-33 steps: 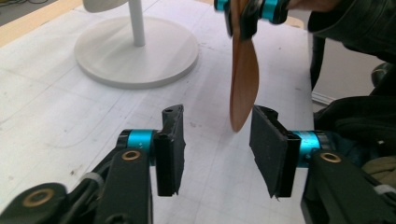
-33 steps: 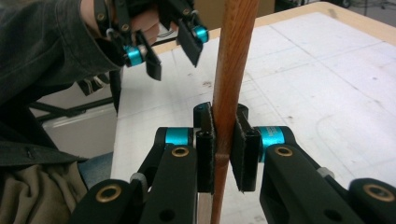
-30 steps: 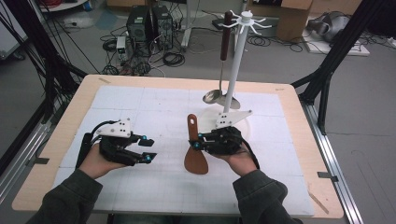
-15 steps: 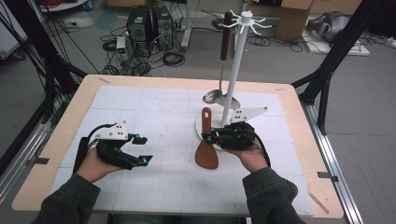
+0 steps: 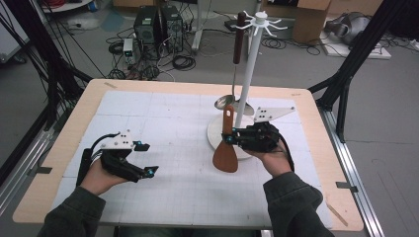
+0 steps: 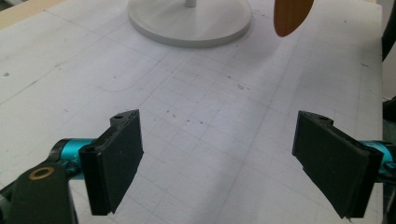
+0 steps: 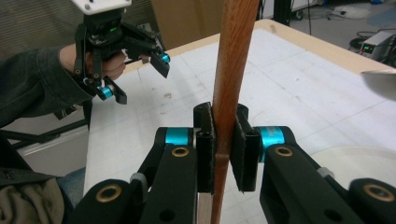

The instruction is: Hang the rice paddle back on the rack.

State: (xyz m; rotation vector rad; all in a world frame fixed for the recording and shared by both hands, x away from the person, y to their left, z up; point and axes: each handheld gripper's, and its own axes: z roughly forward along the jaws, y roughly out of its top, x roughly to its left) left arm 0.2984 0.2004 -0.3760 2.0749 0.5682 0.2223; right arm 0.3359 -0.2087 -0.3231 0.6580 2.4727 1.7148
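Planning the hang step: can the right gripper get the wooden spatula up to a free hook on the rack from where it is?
Probably yes. The right gripper is shut on the wooden spatula right beside the rack, several top hooks look free, and only the hanging ladle on the near-left side needs avoiding.

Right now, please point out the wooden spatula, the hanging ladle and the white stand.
wooden spatula (image 5: 225, 157), high view, on its broad blade.
hanging ladle (image 5: 239, 37), high view, on its dark handle.
white stand (image 5: 248, 64), high view, on its upright pole.
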